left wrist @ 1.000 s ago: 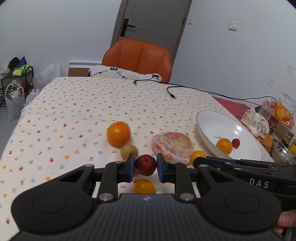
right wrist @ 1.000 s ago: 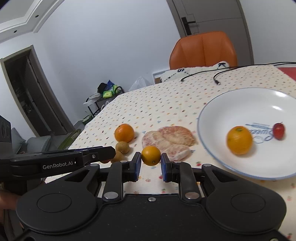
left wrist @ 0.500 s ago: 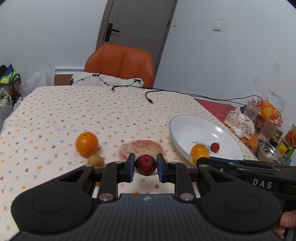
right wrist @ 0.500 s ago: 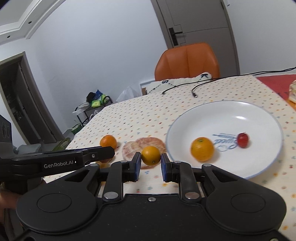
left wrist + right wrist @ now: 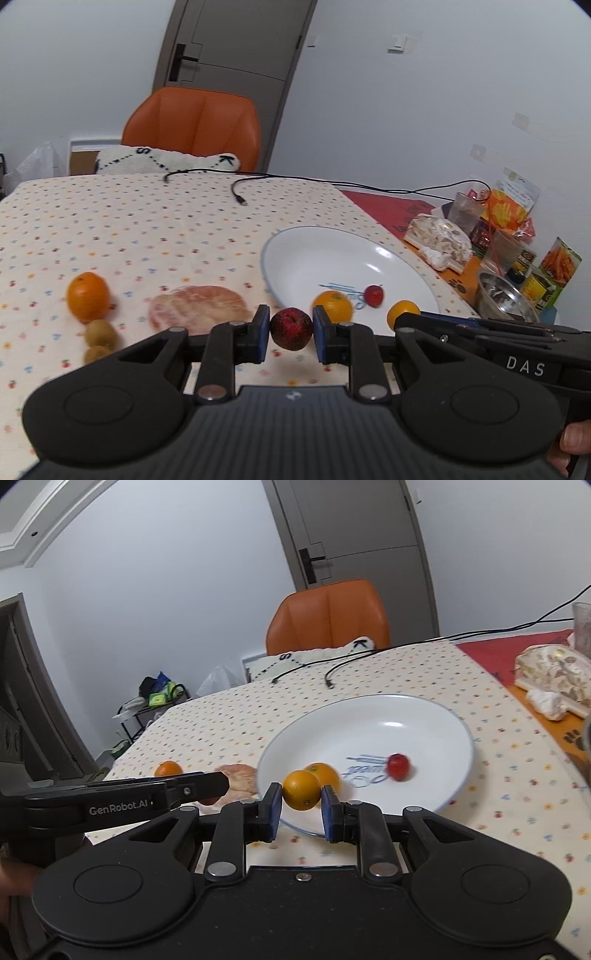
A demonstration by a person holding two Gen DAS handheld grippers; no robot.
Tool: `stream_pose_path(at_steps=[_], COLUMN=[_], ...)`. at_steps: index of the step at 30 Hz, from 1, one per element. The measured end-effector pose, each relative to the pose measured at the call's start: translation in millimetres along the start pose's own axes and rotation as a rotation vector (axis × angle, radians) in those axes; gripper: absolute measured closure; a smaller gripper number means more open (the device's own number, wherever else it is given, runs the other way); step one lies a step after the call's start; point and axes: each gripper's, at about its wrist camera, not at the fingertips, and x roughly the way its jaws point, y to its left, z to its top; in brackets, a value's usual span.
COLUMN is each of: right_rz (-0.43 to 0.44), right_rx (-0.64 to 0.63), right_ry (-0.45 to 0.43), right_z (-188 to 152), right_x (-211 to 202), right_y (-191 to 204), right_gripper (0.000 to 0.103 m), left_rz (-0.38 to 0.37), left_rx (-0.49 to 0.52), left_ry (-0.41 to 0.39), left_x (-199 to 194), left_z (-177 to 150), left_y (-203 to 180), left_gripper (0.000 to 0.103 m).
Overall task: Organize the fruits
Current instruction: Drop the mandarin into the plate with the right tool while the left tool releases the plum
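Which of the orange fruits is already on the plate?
The orange beside the small red fruit on the white plate.

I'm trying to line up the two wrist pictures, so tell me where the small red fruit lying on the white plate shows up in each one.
Left wrist: small red fruit lies right of centre, on the white plate, beside an orange.
Right wrist: it lies right of centre, past the blue print on the plate.
Shared landmark: orange chair behind the table.
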Motion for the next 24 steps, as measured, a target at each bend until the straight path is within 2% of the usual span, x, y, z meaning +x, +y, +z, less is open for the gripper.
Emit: stream_pose_path(at_steps=[5, 17, 24], right_rz=[-0.041, -0.075, -0.069], right_rx=[-0.004, 0.034, 0.059], right_ry=[-0.011, -0.027, -0.028], right_z=[0.6, 0.4, -1.6], right_x=[-12.0, -23.9, -20.9], right_y=[-13.3, -41.9, -49.0], right_gripper=[0.082, 0.082, 0.082], left_rz=[-0.030, -0.080, -0.049], left_rx=[0.006, 0.040, 0.076], left_ry=[0.013, 0.051, 0.033], left_x=[13.7, 43.1, 42.3], left_z=[-1.0, -5.1, -2.5], left_y=[-16.5, -50.4, -58.8], left_gripper=[0.080, 0.080, 0.074])
